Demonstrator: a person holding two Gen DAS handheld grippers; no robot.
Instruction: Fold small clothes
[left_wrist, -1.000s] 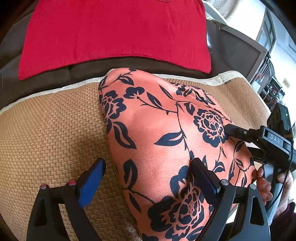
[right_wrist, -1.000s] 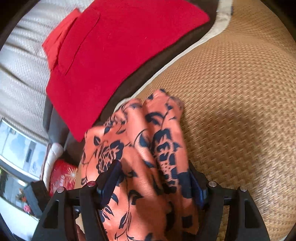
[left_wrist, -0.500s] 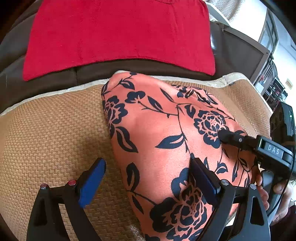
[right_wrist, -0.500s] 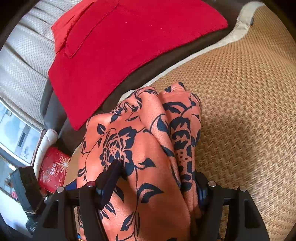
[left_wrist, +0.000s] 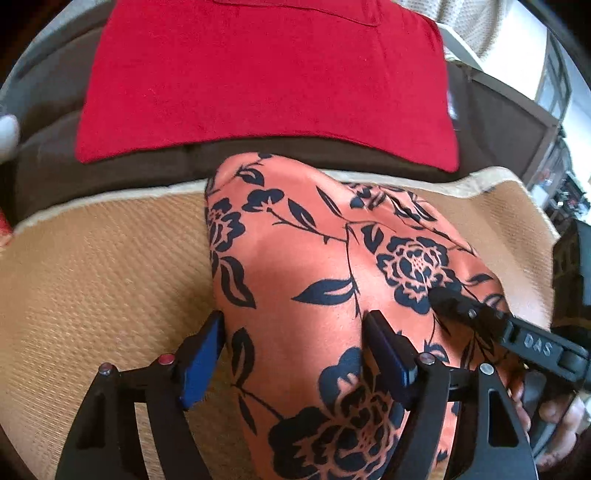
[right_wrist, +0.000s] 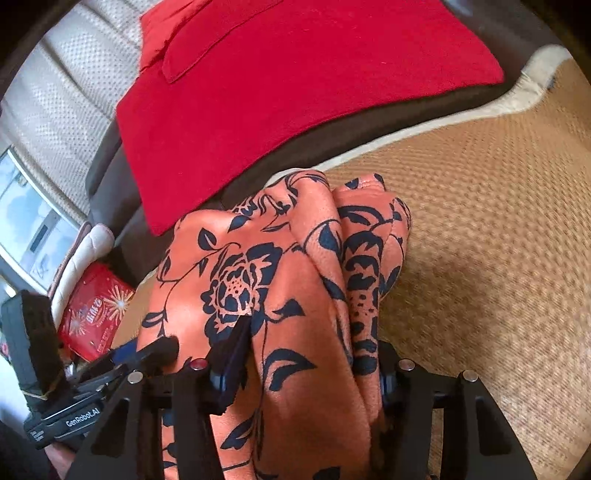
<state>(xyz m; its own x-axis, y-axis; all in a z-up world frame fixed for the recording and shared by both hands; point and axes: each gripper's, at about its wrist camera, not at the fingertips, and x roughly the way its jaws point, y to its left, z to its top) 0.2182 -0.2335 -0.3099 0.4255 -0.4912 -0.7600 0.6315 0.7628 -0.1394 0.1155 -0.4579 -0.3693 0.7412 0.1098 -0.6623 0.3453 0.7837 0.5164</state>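
Observation:
An orange garment with dark blue flowers (left_wrist: 325, 258) lies on a woven tan mat (left_wrist: 92, 266). My left gripper (left_wrist: 295, 339) straddles the garment's left edge with its jaws part closed, one finger on the mat and one on the cloth. In the right wrist view the garment (right_wrist: 258, 266) is bunched in folds. My right gripper (right_wrist: 306, 350) has its jaws around that bunch, with cloth filling the gap. The right gripper also shows in the left wrist view (left_wrist: 480, 317), resting on the cloth's right side.
A red cloth (left_wrist: 266, 81) lies flat on the dark brown sofa (left_wrist: 44, 155) behind the mat; it also shows in the right wrist view (right_wrist: 295, 85). A red packet (right_wrist: 92, 314) lies at the left. A cream cushion (right_wrist: 44, 110) stands behind.
The left gripper's jaws have narrowed around the garment's left edge. Both grippers have moved a little towards the sofa back, and the cloth has shifted with them.

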